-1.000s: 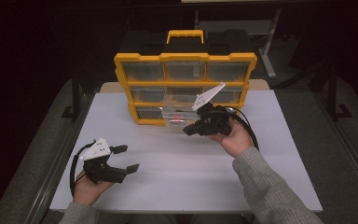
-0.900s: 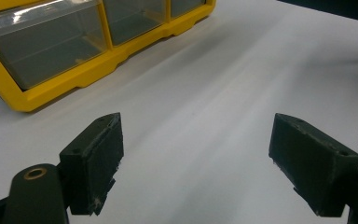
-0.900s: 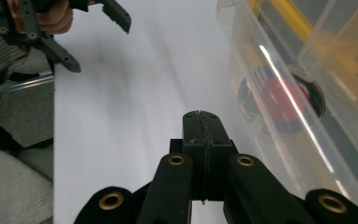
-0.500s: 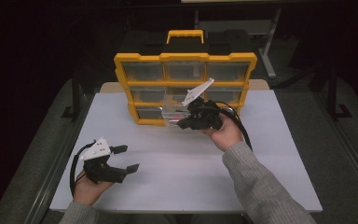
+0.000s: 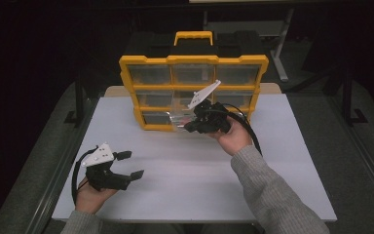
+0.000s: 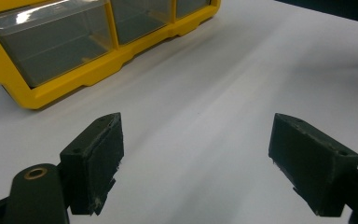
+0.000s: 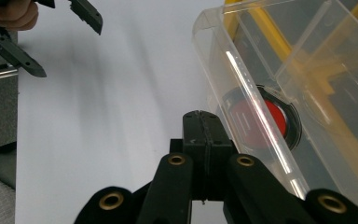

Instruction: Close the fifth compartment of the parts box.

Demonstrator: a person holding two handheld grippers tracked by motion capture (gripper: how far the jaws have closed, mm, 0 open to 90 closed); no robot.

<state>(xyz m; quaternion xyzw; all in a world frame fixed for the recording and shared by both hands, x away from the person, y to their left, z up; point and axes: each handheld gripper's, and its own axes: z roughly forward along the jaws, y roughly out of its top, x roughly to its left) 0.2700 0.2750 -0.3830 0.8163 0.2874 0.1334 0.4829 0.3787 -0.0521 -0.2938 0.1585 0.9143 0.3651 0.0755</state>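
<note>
The red disc [image 7: 271, 122] lies behind the clear drawer [image 7: 279, 93] wall, its outline smeared by glare. The drawer runs off the right gripper view's top and right edges. The organiser [image 6: 51, 56] is cropped in the left gripper view.

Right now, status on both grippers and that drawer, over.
Right gripper jaws shut, at the front of the clear drawer, part pulled out of the yellow organizer. Left gripper open, idle over the table. Nothing in the way.
</note>
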